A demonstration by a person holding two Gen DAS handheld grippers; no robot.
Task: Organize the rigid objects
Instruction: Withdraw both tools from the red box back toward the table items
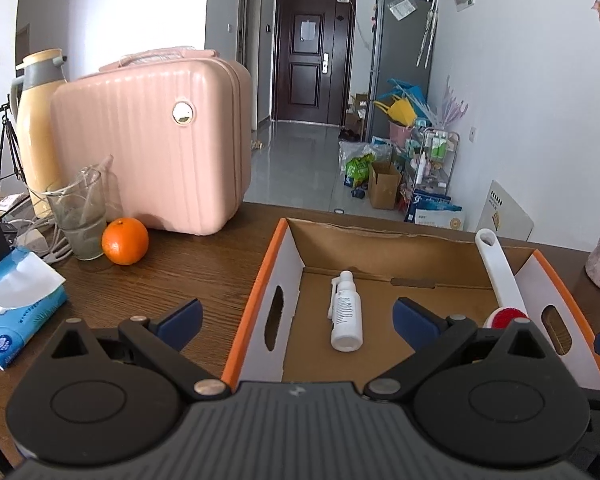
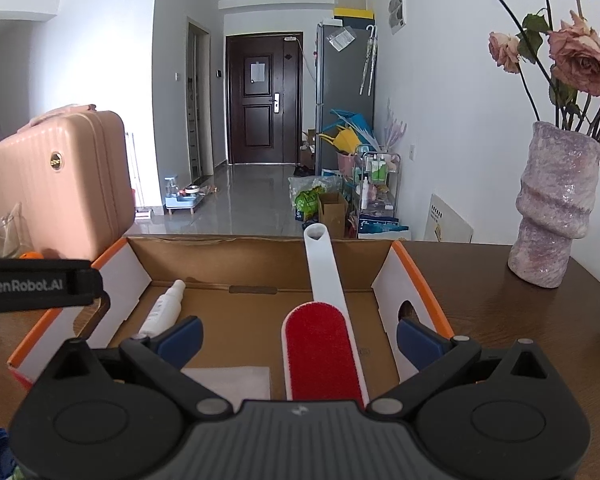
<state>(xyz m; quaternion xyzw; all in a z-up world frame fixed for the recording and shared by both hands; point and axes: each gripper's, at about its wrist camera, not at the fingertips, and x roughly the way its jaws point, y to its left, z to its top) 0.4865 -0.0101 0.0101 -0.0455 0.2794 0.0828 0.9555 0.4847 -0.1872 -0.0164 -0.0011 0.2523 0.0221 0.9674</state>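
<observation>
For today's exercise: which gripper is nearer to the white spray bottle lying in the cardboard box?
Left. The left gripper hangs open directly over the spray bottle; the right gripper straddles the lint brush, with the bottle off to its left.

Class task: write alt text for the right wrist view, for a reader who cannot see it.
The open right tool hovers over a cardboard box holding a red lint brush with a white handle and a white spray bottle. A lilac vase of dried roses stands to the right.
</observation>
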